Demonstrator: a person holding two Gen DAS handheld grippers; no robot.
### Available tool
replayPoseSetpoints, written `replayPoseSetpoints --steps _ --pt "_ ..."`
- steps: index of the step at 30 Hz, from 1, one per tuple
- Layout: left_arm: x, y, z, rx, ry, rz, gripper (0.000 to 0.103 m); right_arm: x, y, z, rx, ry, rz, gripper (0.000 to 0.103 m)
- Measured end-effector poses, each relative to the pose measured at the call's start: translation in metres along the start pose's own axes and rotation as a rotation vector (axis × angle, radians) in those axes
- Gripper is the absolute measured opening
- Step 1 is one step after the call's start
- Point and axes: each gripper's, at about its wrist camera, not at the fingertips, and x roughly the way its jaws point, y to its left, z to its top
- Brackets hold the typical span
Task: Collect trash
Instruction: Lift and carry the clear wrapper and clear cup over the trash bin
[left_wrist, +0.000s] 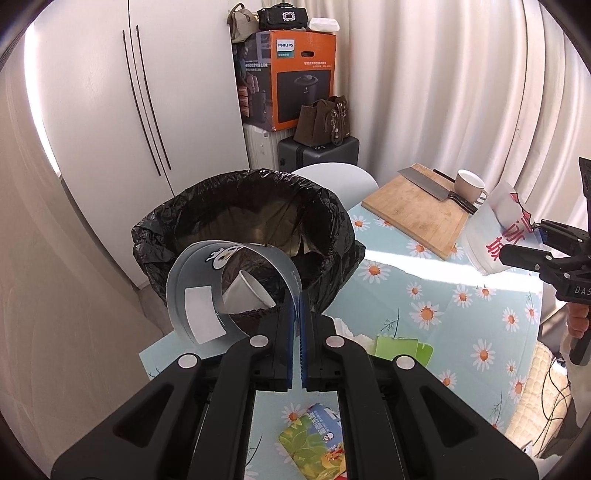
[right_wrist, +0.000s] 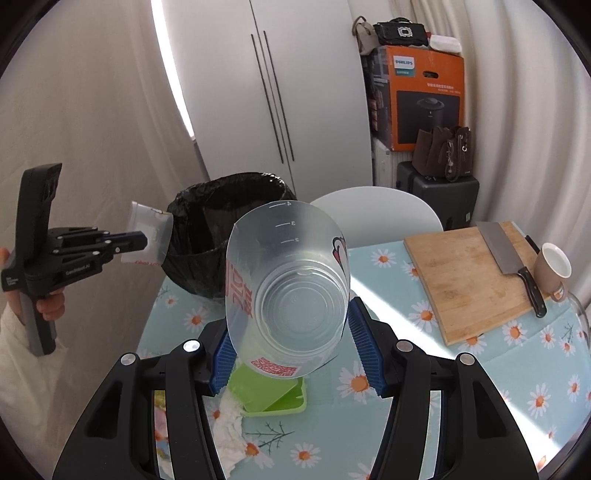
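Black liner fills the trash bin (left_wrist: 243, 236), which stands at the far-left edge of the bench (left_wrist: 417, 295). Some trash is already inside: one crumpled white paper cup (left_wrist: 249, 291) and what looks like a scrap of brown paper show through the mouth.

Two clear plastic cups are on their way in. The left hand-held gripper (left_wrist: 297, 317) has its jaws pinched together on the thin rim of one clear cup (left_wrist: 207, 291), held sideways just over the bin's near edge. The right hand-held gripper (right_wrist: 291, 343) stands half spread, its blue pads pressing the sides of the second clear cup (right_wrist: 288, 284), the one with red print, which is above the bench and short of the bin.

Neither cup is released yet, so I judge the task partly done. Still left on the bench: one green box (right_wrist: 273, 391), one wad of white tissue (right_wrist: 229, 424) and one printed carton (left_wrist: 314, 439).

One cutting board (right_wrist: 469, 280), one cleaver (right_wrist: 506, 258) and one mug (right_wrist: 554, 269) also stand there; these look like keepers, not trash.
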Motion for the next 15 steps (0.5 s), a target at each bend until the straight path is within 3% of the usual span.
replayPoseSetpoints --steps 3,10,15 --pt "-0.002 0.003 0.002 0.011 -0.029 -0.037 0.003 -0.002 0.011 0.003 -0.012 -0.018 -0.005 0.053" --pt "0.005 0.012 0.01 0.024 -0.032 -0.009 0.003 0.011 0.033 0.017 -0.03 -0.019 0.021 0.053" --pt "0.007 0.022 0.018 -0.002 -0.05 -0.047 0.003 0.025 0.048 0.033 -0.064 -0.005 0.051 0.053"
